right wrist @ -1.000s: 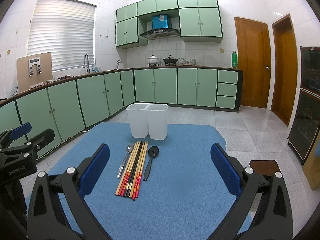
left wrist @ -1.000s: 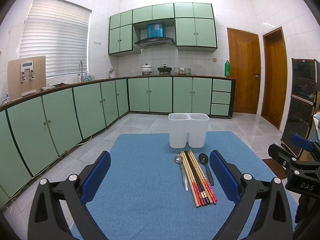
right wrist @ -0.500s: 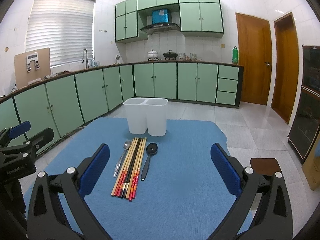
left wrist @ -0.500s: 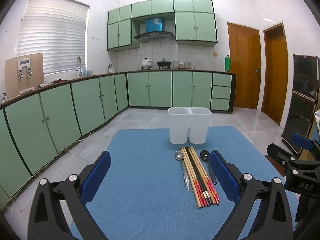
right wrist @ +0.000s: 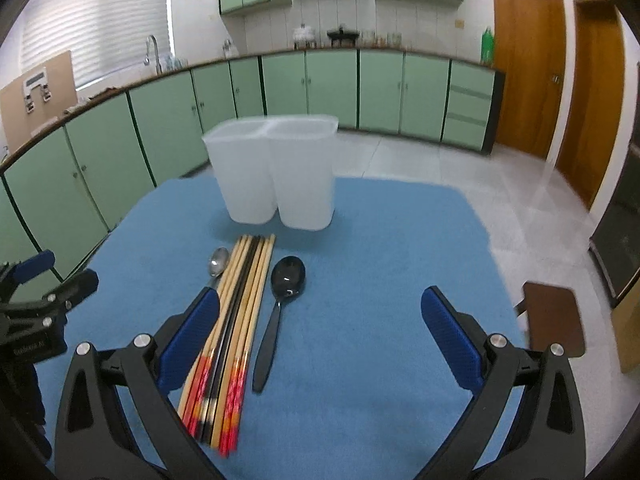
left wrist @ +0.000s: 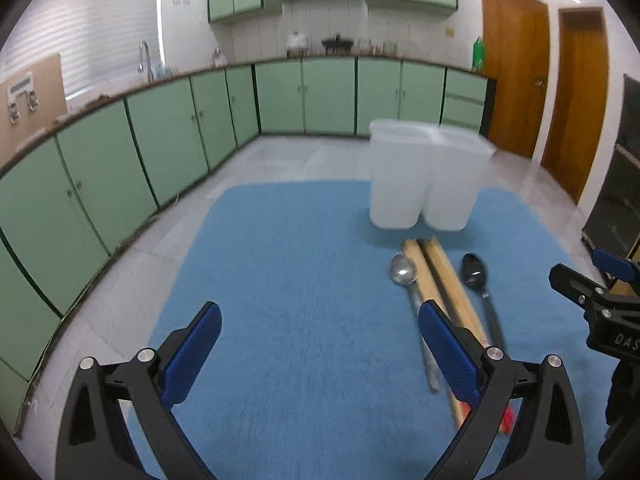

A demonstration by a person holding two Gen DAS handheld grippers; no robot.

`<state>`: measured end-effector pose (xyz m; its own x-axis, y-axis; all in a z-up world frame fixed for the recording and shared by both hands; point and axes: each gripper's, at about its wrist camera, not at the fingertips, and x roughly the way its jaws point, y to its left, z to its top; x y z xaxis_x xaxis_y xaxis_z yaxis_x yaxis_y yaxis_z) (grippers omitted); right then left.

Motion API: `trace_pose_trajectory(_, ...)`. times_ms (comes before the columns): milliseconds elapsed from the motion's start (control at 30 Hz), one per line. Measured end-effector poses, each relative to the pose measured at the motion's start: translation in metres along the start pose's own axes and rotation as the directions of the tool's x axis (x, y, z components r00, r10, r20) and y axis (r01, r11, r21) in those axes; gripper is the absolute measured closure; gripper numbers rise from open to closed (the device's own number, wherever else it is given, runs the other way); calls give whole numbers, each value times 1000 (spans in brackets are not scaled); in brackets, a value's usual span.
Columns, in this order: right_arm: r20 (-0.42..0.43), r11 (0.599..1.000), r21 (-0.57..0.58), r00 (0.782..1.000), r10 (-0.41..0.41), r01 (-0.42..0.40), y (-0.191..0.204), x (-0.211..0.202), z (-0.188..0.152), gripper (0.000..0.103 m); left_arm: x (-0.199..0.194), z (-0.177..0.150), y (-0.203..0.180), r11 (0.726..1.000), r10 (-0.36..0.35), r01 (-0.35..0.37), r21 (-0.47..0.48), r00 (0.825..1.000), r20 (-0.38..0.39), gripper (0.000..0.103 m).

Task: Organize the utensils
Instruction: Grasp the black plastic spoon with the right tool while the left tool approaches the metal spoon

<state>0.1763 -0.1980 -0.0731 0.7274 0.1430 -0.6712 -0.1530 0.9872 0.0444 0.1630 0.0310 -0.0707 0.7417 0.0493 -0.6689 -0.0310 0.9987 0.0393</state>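
A bundle of wooden chopsticks (right wrist: 240, 312) with red ends lies on the blue mat (right wrist: 360, 360), between a metal spoon (right wrist: 218, 261) on its left and a black spoon (right wrist: 286, 276) on its right. Behind them stands a white two-compartment holder (right wrist: 276, 176). My right gripper (right wrist: 320, 328) is open above the mat, its left finger over the chopsticks. In the left wrist view the chopsticks (left wrist: 444, 280), metal spoon (left wrist: 403, 271), black spoon (left wrist: 474, 271) and holder (left wrist: 424, 176) sit right of centre. My left gripper (left wrist: 318, 344) is open, its right finger over the utensils.
The mat covers a table with its edges close on all sides. Green kitchen cabinets (right wrist: 168, 132) run along the left and back. Wooden doors (right wrist: 528, 72) stand at the right. A brown stool (right wrist: 554, 316) sits by the table's right edge.
Both grippers have dropped lower and moved forward toward the utensils, which now look larger. Both stay open and hold nothing.
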Motion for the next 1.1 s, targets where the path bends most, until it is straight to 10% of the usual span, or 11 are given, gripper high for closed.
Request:
trace_pose_trajectory(400, -173, 999, 44, 985, 26, -19, 13, 92, 4, 29, 67, 3, 8, 1000, 15, -16, -9, 994, -105, 7)
trace_pose_trajectory(867, -195, 996, 61, 978, 79, -69, 22, 99, 6, 68, 87, 11, -3, 1000, -21, 23, 18, 991, -136, 8)
trace_pose_trajectory(1100, -194, 992, 64, 974, 117, -107, 6, 94, 7, 70, 90, 11, -17, 996, -65, 72, 43, 987, -148, 8)
